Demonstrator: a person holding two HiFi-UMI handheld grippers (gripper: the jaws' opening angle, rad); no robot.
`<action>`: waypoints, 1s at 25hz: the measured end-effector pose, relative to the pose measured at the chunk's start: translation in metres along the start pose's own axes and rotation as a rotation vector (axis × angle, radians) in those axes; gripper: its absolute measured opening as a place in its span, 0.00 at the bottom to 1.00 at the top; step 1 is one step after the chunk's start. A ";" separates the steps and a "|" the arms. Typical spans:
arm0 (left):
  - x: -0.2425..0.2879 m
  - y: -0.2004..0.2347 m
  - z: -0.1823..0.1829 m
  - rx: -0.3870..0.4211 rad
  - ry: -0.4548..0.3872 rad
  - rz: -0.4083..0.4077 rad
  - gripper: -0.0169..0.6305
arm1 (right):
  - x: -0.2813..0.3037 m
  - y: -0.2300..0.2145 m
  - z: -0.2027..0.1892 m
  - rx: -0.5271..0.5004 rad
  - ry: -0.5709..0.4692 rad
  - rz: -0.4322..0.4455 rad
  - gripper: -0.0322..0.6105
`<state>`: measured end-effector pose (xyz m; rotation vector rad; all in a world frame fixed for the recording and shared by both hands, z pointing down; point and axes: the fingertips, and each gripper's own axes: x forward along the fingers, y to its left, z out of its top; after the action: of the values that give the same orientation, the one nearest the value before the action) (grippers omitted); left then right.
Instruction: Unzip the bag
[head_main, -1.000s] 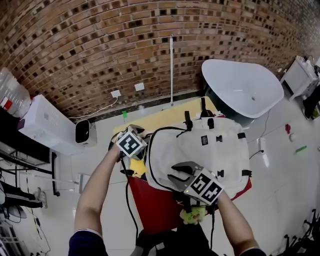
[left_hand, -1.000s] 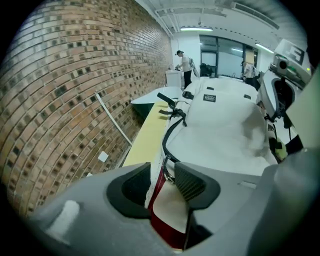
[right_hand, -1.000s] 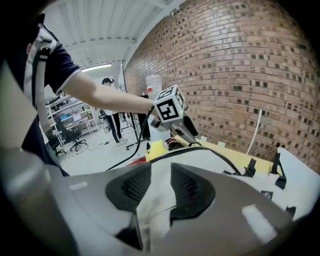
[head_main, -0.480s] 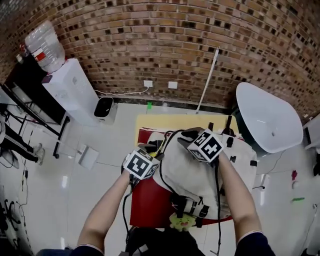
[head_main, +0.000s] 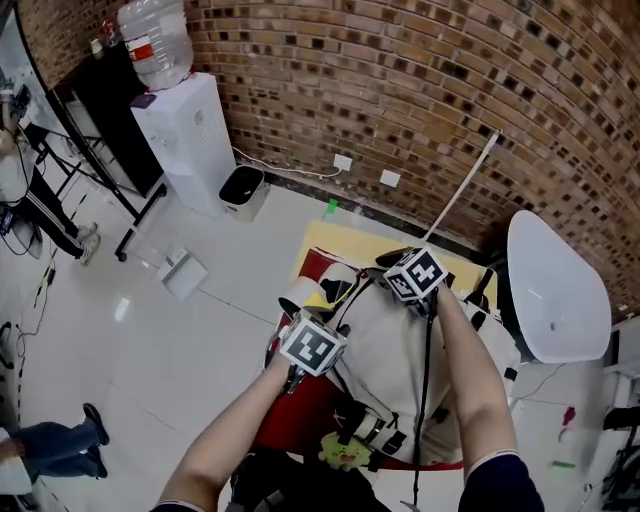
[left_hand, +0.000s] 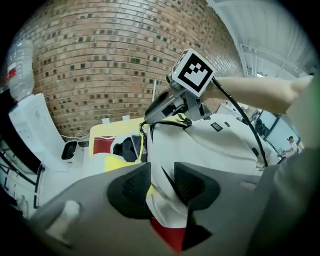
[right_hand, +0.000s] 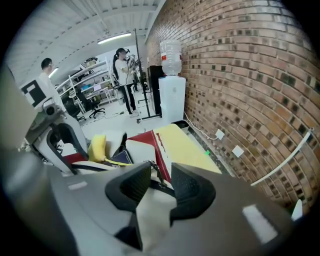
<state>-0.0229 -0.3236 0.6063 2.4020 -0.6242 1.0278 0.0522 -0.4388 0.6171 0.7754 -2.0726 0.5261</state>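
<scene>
Left tongs (left_hand: 162, 186) look clamped on a raised fold of the white fabric backpack with black straps and buckles (left_hand: 220, 150), right at its near left edge. The cloth tents up between the pads, and that reads to me as an anchoring pinch, there to keep the soft shell taut so the zip slides instead of dragging the whole bag along. Over to the right tongs (right_hand: 161, 192): the jaws have just been opening and now stand wide apart, pointing steeply down at the far top end of the backpack. The small metal zip puller (right_hand: 158, 176) sits in the gap with neither pad pressing on it, so it is lined up for a grab, I'd say, not yet gripped. The black zip track (left_hand: 172, 124) curves from that puller round the left side towards the anchoring tongs, so the run to open lies between the two tools. The backpack itself lies flat, front panel up, on a red and yellow surface (head_main: 345, 248), straps end nearest the person, with pale floor all around and a brick wall (head_main: 420, 90) beyond
</scene>
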 end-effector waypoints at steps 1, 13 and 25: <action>0.002 0.001 -0.003 -0.006 0.000 0.008 0.26 | 0.006 0.000 -0.001 0.001 0.015 0.015 0.25; -0.004 0.005 -0.015 -0.012 0.036 0.031 0.14 | -0.004 -0.014 -0.005 0.243 -0.019 0.093 0.09; -0.014 0.007 -0.014 -0.057 0.001 0.021 0.11 | -0.023 -0.049 -0.027 0.455 -0.105 0.024 0.09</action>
<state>-0.0435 -0.3185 0.6061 2.3504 -0.6712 1.0059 0.1116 -0.4502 0.6170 1.0568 -2.0847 1.0106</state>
